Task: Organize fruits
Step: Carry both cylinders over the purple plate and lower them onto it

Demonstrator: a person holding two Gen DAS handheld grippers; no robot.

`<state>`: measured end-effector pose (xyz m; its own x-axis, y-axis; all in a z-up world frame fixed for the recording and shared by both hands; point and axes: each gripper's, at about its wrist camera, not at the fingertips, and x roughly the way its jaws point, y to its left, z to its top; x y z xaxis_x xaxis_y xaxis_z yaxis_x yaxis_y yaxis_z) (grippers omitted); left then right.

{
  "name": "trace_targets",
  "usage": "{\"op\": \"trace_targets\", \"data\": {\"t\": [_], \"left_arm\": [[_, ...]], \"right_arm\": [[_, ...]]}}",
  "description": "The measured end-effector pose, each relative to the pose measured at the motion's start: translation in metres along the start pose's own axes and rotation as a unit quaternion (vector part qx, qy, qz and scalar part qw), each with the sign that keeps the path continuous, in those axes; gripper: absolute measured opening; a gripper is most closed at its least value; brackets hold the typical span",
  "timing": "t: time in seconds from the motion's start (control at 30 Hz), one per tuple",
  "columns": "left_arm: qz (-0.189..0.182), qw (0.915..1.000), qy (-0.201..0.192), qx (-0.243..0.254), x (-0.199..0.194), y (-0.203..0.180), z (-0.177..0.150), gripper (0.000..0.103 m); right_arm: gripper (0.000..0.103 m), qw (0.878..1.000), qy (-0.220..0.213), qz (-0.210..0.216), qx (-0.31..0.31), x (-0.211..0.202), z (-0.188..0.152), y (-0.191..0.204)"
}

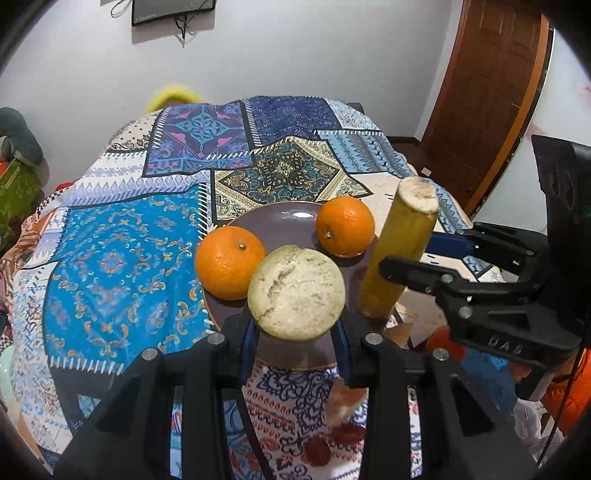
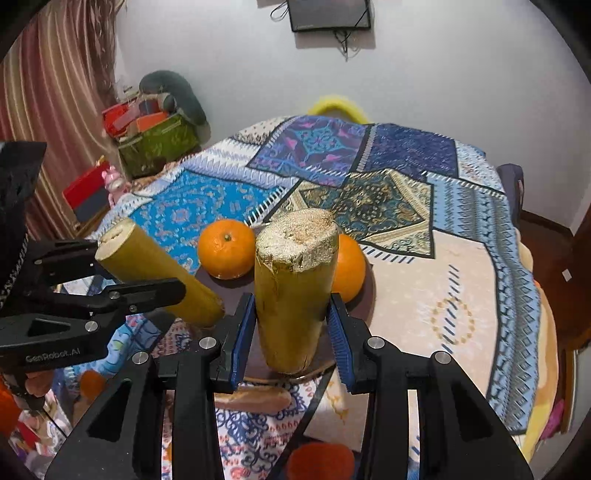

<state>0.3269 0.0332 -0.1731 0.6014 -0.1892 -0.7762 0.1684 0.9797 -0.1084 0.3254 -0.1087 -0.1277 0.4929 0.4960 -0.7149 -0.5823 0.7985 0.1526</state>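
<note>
Nearest in the left wrist view, the left gripper [image 1: 297, 332] is clenched around a yellow cut stalk piece [image 1: 296, 293], whose pale round end faces the camera. In the right wrist view the right gripper [image 2: 291, 325] grasps a second stalk piece [image 2: 295, 291] between its blue pads [image 2: 242, 332], held nearly upright. Both pieces hang over the near rim of a dark plate [image 1: 284, 218] on the bench [image 1: 122, 254], which is covered with a patterned patchwork cloth.

On the plate, just beyond the stalk pieces, sit two oranges [image 1: 229, 262], one to the left and one [image 1: 345, 225] farther back to the right, apart from each other. Below the grippers some fruit scraps [image 1: 343, 402] and another orange [image 2: 319, 461] lie near the bench edge, partly hidden.

The step in hand looks like carrying both stalk pieces to the plate to join the oranges. The next move calls for lowering each piece onto bare plate in front of the oranges without knocking them, laying it flat so it cannot roll off, then letting go

Farther back are a wall and a mounted screen [image 2: 328, 14]
</note>
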Motion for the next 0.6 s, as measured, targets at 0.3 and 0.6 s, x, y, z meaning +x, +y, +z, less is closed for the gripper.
{"op": "trace_targets", "data": {"t": [0.3,0.6], "left_arm": [[-0.011,0.9998,0.012,-0.007,0.032,0.007,0.005,0.035],[-0.013,0.9996,0.008,-0.023,0.046,0.014,0.017,0.035]], "right_arm": [[0.036,1.0,0.013,0.009,-0.016,0.024,0.0,0.001],[0.036,0.999,0.014,0.03,-0.012,0.032,0.007,-0.007]]}}
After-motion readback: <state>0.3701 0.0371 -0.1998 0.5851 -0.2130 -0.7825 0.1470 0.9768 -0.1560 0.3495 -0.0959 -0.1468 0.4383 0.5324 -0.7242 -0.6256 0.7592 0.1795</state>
